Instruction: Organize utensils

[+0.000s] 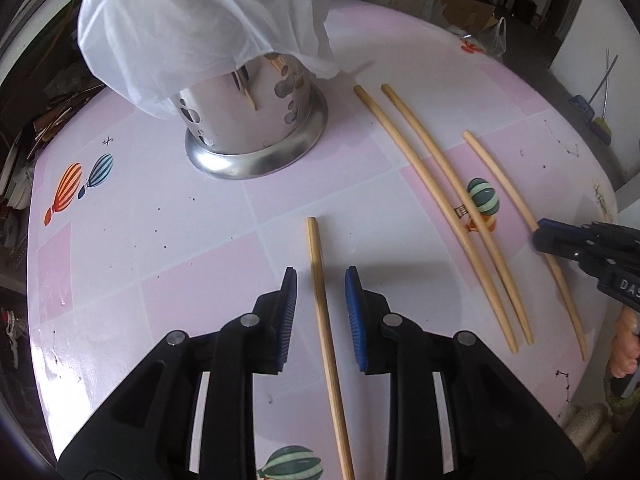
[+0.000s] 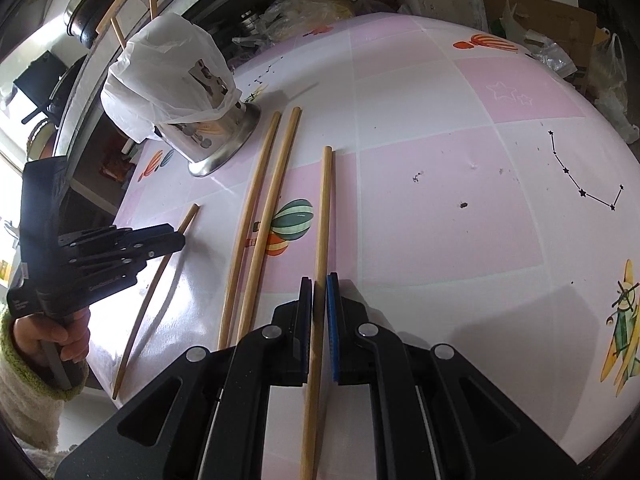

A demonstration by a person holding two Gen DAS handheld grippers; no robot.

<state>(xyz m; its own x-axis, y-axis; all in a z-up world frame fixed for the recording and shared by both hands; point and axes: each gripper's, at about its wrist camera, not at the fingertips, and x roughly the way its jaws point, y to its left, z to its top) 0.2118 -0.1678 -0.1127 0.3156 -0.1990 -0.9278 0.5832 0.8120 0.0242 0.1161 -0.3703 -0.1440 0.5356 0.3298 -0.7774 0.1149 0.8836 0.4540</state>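
Pink-and-white checked tablecloth [image 2: 440, 184]; perforated steel holder [image 1: 256, 120] under translucent plastic bag [image 1: 192, 20]. Left gripper [image 1: 320, 280] spread astride a round wooden chopstick [image 1: 320, 280]; right gripper [image 2: 319, 284] pinches another chopstick [image 2: 324, 208].

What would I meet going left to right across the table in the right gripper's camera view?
Left gripper → plastic-covered steel utensil holder → two wooden chopsticks lying side by side → single wooden chopstick clamped by the right gripper → star constellation print.

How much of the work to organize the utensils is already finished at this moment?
Done: some sticks already stand inside the perforated steel holder under its white plastic bag. In hand: the right tool is shut on one wooden chopstick; the left tool stands open around another chopstick. Left: two paired chopsticks lie untouched on the pink table.
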